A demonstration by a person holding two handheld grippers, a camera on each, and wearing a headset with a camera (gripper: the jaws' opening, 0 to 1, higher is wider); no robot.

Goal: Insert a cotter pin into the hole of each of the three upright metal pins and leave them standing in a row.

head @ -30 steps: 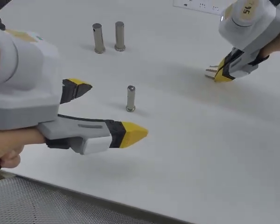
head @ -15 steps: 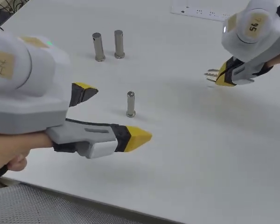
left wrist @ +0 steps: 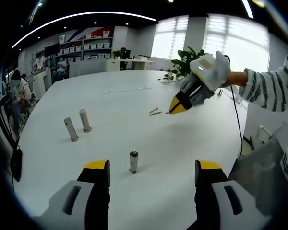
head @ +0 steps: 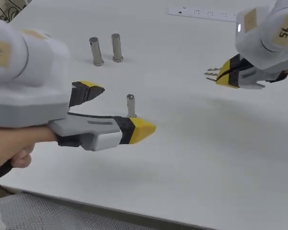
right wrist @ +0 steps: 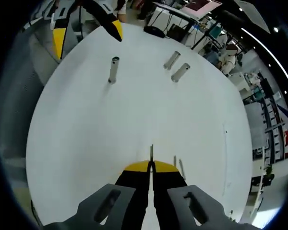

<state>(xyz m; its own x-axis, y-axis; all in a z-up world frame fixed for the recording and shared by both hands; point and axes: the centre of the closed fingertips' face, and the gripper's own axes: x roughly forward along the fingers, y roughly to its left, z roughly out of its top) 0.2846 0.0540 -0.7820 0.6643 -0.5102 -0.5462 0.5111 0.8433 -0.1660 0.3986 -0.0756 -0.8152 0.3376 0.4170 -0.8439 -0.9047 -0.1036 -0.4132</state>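
Three upright metal pins stand on the white table. The nearest pin rises just ahead of my open left gripper, in line with the gap between its jaws. The other two pins stand side by side at the far left. My right gripper hovers at the right, shut on a thin cotter pin that sticks out of its tips. Two more cotter pins lie on the table beneath it.
A white power strip lies along the far edge. A perforated metal surface borders the table's near edge. Open white tabletop stretches between the two grippers.
My right gripper has risen a little from the loose cotter pins with one in its tips. The left gripper has closed in on the near pin. The head camera has shifted.
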